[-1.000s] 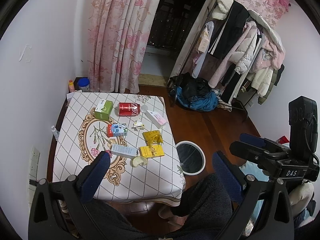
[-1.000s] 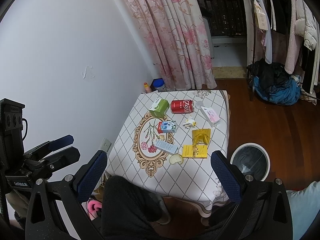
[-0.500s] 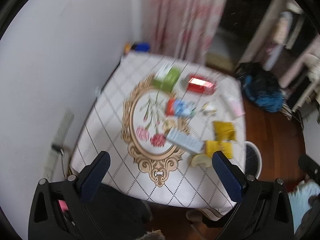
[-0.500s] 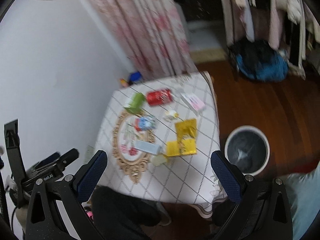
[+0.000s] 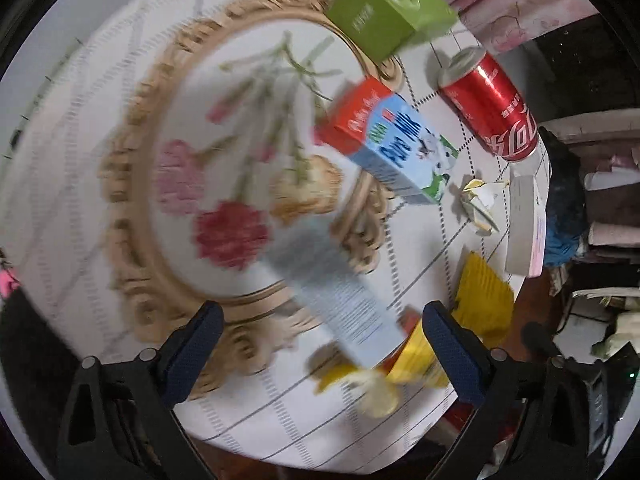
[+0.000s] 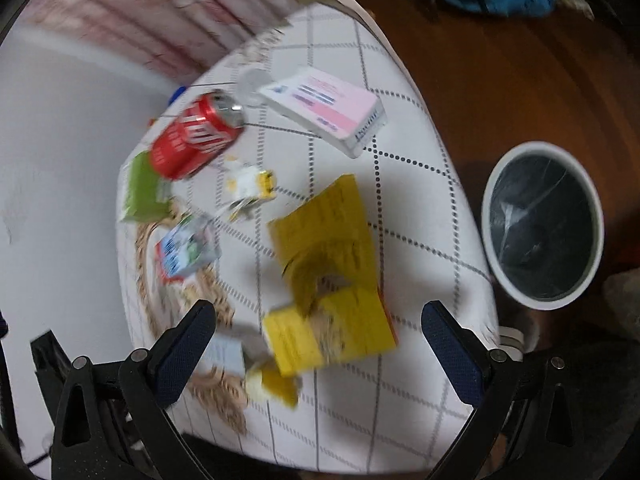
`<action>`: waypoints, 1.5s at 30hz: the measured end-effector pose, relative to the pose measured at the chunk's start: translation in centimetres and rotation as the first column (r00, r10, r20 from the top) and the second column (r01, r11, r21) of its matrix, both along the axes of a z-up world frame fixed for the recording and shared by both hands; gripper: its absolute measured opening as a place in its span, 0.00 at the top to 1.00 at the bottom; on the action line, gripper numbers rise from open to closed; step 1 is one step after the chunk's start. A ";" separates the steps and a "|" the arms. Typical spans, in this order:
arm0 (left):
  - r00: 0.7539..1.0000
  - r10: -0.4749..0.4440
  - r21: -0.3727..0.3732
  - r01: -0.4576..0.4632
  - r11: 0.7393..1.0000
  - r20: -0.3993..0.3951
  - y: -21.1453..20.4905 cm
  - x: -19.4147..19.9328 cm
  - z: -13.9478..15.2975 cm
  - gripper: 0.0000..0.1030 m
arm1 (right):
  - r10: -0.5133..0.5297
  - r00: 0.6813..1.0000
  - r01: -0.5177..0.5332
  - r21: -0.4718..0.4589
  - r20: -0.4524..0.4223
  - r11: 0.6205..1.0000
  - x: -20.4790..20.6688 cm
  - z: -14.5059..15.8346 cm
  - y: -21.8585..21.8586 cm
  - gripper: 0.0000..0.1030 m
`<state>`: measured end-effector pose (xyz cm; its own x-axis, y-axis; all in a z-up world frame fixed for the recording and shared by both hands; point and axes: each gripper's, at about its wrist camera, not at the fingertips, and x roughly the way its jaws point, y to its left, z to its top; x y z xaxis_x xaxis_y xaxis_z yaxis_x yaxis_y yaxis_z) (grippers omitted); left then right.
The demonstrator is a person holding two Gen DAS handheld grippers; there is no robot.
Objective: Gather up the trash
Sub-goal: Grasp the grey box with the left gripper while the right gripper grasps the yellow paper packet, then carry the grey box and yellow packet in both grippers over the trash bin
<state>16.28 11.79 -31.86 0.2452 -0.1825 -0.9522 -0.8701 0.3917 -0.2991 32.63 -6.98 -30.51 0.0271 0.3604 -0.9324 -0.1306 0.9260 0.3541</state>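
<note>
Both of my fingers are spread wide and hold nothing: the left fingers [image 5: 318, 344] hover over the near part of the table [image 5: 100, 92], the right fingers [image 6: 318, 344] over its near right part.

From the left view, a pale box [image 5: 340, 300] with small print lies blurred between my fingertips, slanting toward the table's near edge. Past it sits a milk carton [image 5: 396, 152] on its side, with a green box [image 5: 388, 20] farther back and a red can [image 5: 492, 108] lying to the carton's right. A crumpled wrapper [image 5: 480, 204] rests just beside the carton, and a white-pink box [image 5: 526, 228] lies near the right edge. Yellow packaging [image 5: 484, 300] sits close to my right fingertip.

From the right view, the yellow packaging [image 6: 332, 264] lies torn between my fingertips, with a pale scrap [image 6: 260, 384] at its near left corner. The can [image 6: 196, 136], green box [image 6: 144, 192], carton [image 6: 184, 252], wrapper [image 6: 250, 184] and white-pink box [image 6: 328, 110] lie beyond. A white bin [image 6: 542, 224] with a dark liner stands on the floor just right of the table.
</note>
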 end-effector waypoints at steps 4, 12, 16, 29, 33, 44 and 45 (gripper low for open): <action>0.999 -0.015 0.017 0.015 1.000 -0.033 -0.1 1.5 -0.8 0.45 | 0.005 1.000 -0.005 -0.006 0.005 1.000 1.1 -1.7 1.4 0.00; 0.983 -0.159 0.207 0.174 0.963 -0.087 1.4 1.0 1.0 0.56 | 0.090 0.996 -0.089 -0.015 0.006 0.996 2.1 -3.5 4.4 0.14; 0.976 -0.198 0.184 0.213 0.960 -0.096 2.5 0.4 0.1 0.52 | 0.124 0.992 -0.124 -0.032 0.014 0.992 2.1 -3.9 4.7 0.32; 0.967 -0.234 0.334 0.254 0.908 -0.100 -1.6 1.5 3.1 0.64 | 0.162 0.986 -0.161 -0.029 0.046 0.987 1.4 -3.6 5.5 0.45; 0.956 -0.273 0.435 0.292 0.852 -0.107 -3.1 1.0 6.5 0.64 | 0.162 0.985 -0.162 -0.016 0.065 0.987 0.6 -2.8 5.1 0.46; 0.941 -0.335 0.570 0.293 0.767 -0.033 -3.1 0.5 12.9 0.69 | 0.125 0.979 -0.131 0.027 0.161 0.991 -1.3 1.4 2.7 0.48; 0.941 -0.338 0.566 0.289 0.772 -0.018 -2.5 1.2 12.5 0.69 | 0.126 0.978 -0.133 0.032 0.165 0.991 -1.4 1.7 2.6 0.48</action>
